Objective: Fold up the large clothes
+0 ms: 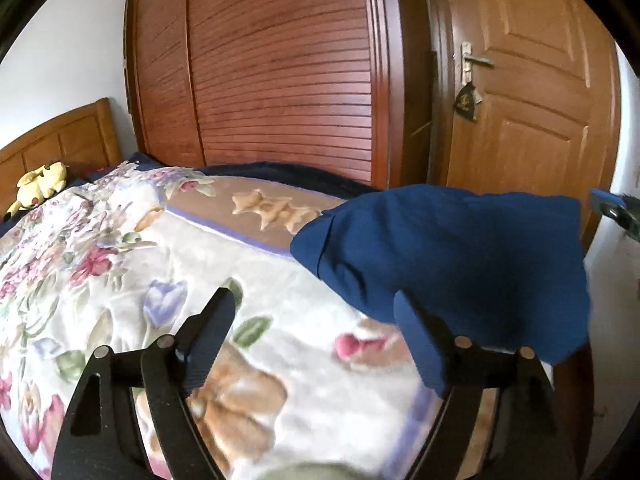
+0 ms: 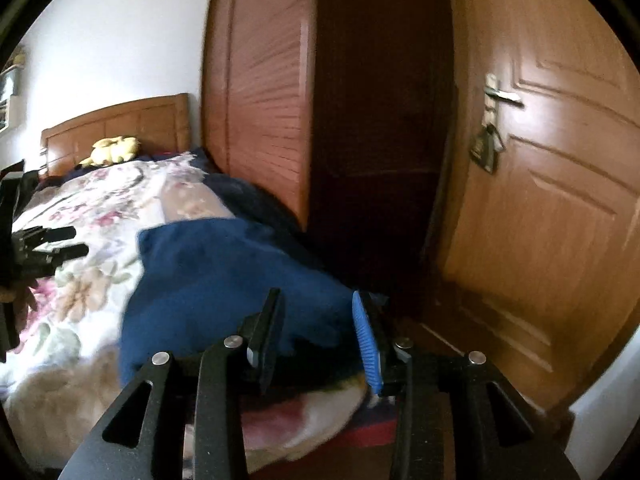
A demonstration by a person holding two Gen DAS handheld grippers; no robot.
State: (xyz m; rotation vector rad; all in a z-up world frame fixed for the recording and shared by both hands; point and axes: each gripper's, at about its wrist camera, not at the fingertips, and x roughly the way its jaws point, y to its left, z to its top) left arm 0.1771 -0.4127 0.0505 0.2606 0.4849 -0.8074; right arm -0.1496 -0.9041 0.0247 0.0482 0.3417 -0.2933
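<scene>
A dark blue garment (image 1: 448, 256) lies bunched at the near right corner of the bed, over the floral blanket (image 1: 120, 264). My left gripper (image 1: 316, 312) is open, its jaws wide apart just above the blanket, with the right finger at the garment's left edge. In the right wrist view the garment (image 2: 216, 280) lies ahead. My right gripper (image 2: 318, 320) is open with the cloth's near edge between its fingers, not pinched. The left gripper (image 2: 60, 248) shows at that view's left edge, and the right gripper (image 1: 616, 212) shows at the left wrist view's right edge.
A brown slatted wardrobe (image 1: 280, 72) stands against the bed's far side. A wooden door (image 1: 532, 92) with a handle is to its right. A yellow plush toy (image 1: 40, 188) lies by the headboard (image 1: 60, 140). The bed edge drops off near the door.
</scene>
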